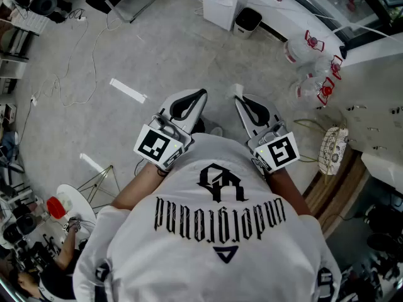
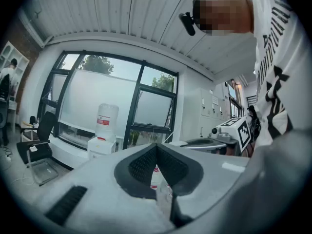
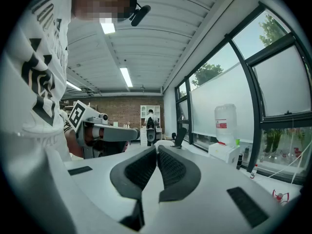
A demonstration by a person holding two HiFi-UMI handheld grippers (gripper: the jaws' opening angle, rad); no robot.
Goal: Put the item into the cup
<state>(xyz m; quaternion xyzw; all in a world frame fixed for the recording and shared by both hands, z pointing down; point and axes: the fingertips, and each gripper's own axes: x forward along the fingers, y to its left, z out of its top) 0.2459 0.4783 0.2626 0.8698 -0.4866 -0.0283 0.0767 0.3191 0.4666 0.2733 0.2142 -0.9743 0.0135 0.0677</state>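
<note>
No cup and no item show in any view. In the head view both grippers are held up close to the person's chest, over the white shirt with black print. My left gripper [image 1: 196, 96] points away from the body, jaws pressed together with nothing between them. My right gripper [image 1: 242, 100] stands beside it, also shut and empty. In the left gripper view the dark pads [image 2: 146, 162] meet at the left gripper's tip [image 2: 156, 147], aimed at the windows. The right gripper view shows the right gripper [image 3: 157, 150] closed the same way, with the left gripper [image 3: 97, 130] level at its left.
Grey floor lies below, with loose cables. A white cabinet [image 1: 221, 2] and a black bin [image 1: 247, 19] stand far ahead, water bottles [image 1: 308, 61] at the right, a wire basket [image 1: 332, 148] near a wooden edge. A water dispenser [image 2: 104, 130] stands by the windows.
</note>
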